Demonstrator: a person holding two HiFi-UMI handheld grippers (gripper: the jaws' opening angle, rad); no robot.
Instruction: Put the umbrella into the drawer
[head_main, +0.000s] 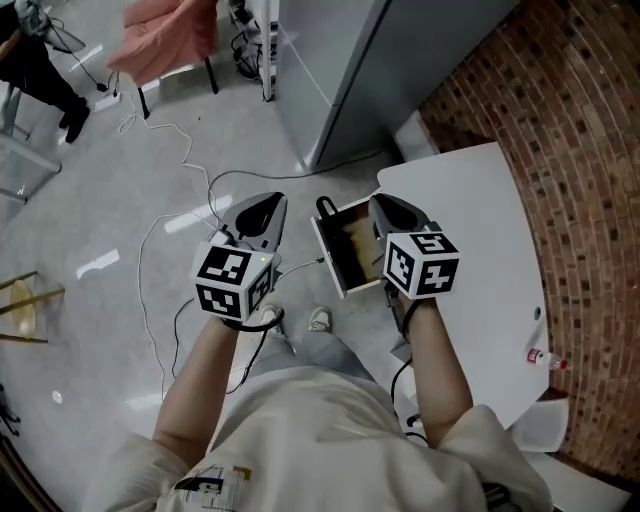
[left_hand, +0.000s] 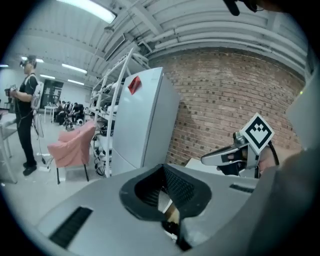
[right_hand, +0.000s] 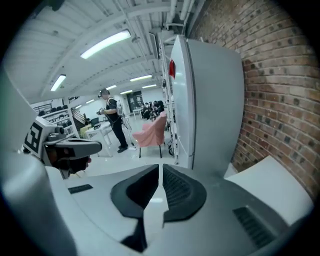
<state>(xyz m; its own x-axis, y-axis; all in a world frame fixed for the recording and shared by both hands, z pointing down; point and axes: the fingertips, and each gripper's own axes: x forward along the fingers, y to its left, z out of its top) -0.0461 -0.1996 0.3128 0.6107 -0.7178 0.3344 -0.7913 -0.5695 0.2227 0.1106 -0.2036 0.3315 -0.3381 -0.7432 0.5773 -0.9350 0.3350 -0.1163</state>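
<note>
In the head view an open white drawer (head_main: 329, 256) with a brownish inside sticks out from under the white table, below and between my two grippers. A black piece (head_main: 325, 208) shows at its far left corner; I cannot tell if it is the umbrella. My left gripper (head_main: 272, 202) hovers left of the drawer, jaws shut with nothing in them (left_hand: 164, 175). My right gripper (head_main: 384, 204) hangs over the drawer's right side and hides part of it; its jaws (right_hand: 160, 171) stand together and hold nothing. Each gripper shows in the other's view: the right gripper (left_hand: 222, 157), the left gripper (right_hand: 75, 146).
The white table (head_main: 490, 240) stands against a brick wall (head_main: 590, 150). A tall grey fridge (head_main: 340, 80) is just beyond the drawer. Cables (head_main: 165, 225) trail over the floor at left. A pink-covered chair (head_main: 165, 35) stands farther off, and a person (left_hand: 27, 115) beyond it. A small bottle (head_main: 545, 357) lies on the table.
</note>
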